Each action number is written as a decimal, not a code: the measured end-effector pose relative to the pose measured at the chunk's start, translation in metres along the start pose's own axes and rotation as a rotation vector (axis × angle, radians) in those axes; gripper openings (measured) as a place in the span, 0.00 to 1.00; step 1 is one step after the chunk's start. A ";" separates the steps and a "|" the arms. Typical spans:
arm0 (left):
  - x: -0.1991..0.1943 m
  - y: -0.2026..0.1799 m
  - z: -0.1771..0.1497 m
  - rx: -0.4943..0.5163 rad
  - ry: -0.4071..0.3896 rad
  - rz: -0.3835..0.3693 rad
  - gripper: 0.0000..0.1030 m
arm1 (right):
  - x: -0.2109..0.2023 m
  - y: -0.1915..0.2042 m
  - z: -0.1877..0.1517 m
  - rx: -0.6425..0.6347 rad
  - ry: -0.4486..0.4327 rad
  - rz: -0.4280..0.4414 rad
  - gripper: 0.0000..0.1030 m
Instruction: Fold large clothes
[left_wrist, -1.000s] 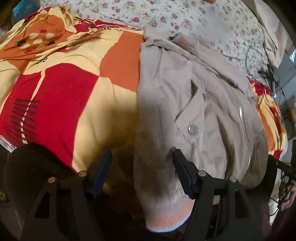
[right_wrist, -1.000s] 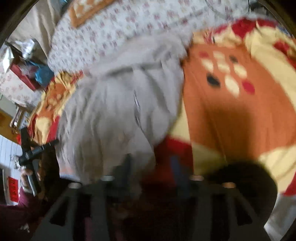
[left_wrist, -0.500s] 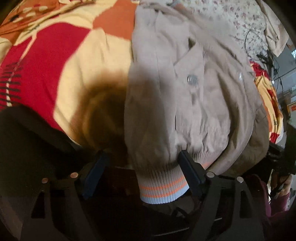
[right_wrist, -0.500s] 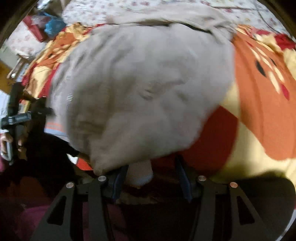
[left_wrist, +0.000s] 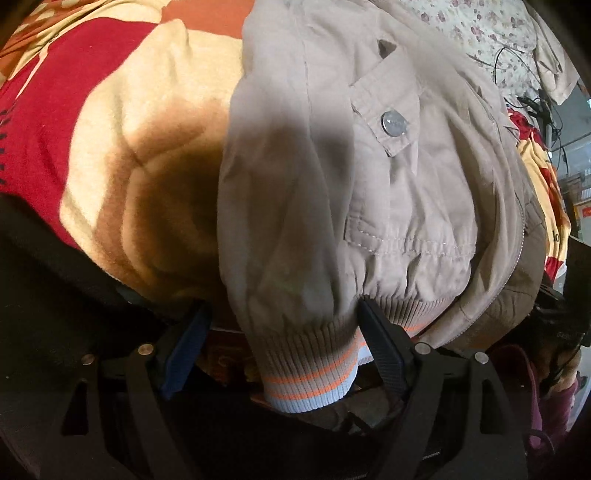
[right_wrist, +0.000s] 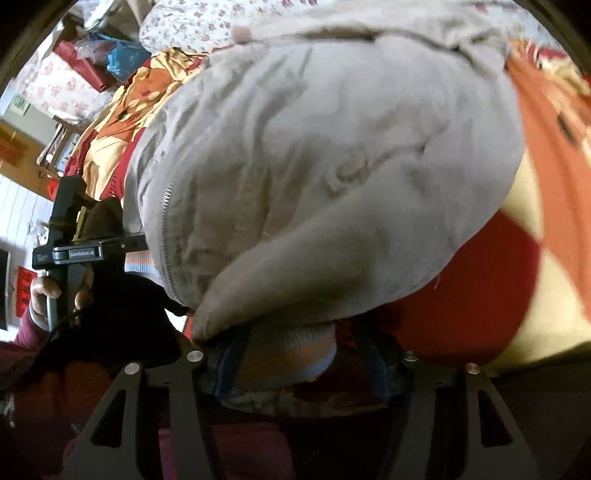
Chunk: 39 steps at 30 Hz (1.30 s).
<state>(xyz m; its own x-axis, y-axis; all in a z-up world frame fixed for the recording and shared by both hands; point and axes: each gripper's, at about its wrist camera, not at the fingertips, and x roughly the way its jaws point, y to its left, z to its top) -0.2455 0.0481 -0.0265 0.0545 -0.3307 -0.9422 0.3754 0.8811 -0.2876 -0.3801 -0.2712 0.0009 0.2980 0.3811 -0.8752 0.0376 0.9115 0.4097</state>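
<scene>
**Jacket at the bed's edge, a gripper at each lower corner**

A patchwork blanket (left_wrist: 122, 155) of red, cream and orange blocks covers the bed, with a floral sheet (left_wrist: 491, 40) showing beyond it. The beige jacket (left_wrist: 388, 184) lies flat on the blanket, front up and zipped, its ribbed hem hanging over the near edge. In the right wrist view the same jacket (right_wrist: 332, 155) fills most of the frame, slightly blurred.

The left gripper (left_wrist: 284, 339) stands wide, pointing steeply down at the jacket's corner. A sleeve cuff (left_wrist: 310, 373) with orange and pale blue stripes hangs between its jaws; the right-hand finger touches the rib of the hem, the other finger stands clear of the cloth, so nothing is clamped.

The right gripper (right_wrist: 299, 360) is at the opposite corner, its jaws opening. A striped cuff (right_wrist: 288, 358) sits between them, close against the left-hand finger and apart from the other.

On the jacket's front, a pocket flap (left_wrist: 388, 107) carries a silver snap (left_wrist: 394, 123). The zip (right_wrist: 166, 221) runs down to the hem.
</scene>
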 end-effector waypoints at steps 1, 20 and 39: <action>0.000 0.001 0.000 0.000 -0.001 -0.001 0.80 | 0.002 0.001 0.000 -0.005 -0.004 0.022 0.59; 0.009 0.012 0.001 -0.033 0.013 -0.017 0.80 | -0.045 -0.004 -0.039 -0.004 -0.035 -0.045 0.11; -0.005 0.009 -0.008 0.020 -0.062 -0.076 0.14 | -0.030 -0.017 -0.020 0.095 -0.090 0.062 0.08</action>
<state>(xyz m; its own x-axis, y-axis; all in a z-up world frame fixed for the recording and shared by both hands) -0.2495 0.0600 -0.0259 0.0817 -0.4174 -0.9050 0.3993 0.8457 -0.3540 -0.4092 -0.2947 0.0155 0.3862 0.4168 -0.8229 0.1049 0.8664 0.4882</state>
